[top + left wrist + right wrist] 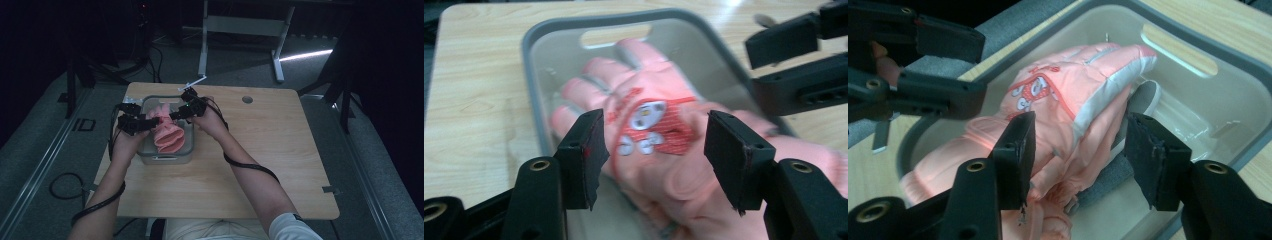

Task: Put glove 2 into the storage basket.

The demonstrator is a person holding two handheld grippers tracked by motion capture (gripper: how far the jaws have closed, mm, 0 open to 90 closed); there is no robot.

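Both the left gripper (146, 121) and right gripper (172, 114) hung with jaws parted, empty, over the pink gloves (167, 134) in the grey bin (165, 158) near the table's (260, 165) far-left corner. Soft, padded, light, I judged; pinching a cuff looked best.

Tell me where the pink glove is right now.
The pink glove lies inside the grey bin on the table's left part in the high view, between the left claw and right claw.

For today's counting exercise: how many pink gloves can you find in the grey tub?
2. One pink glove lies on top, its picture patch up, fingers toward the handle slot of the grey tub. The second glove lies beneath it, mostly covered. More could be hidden under them.
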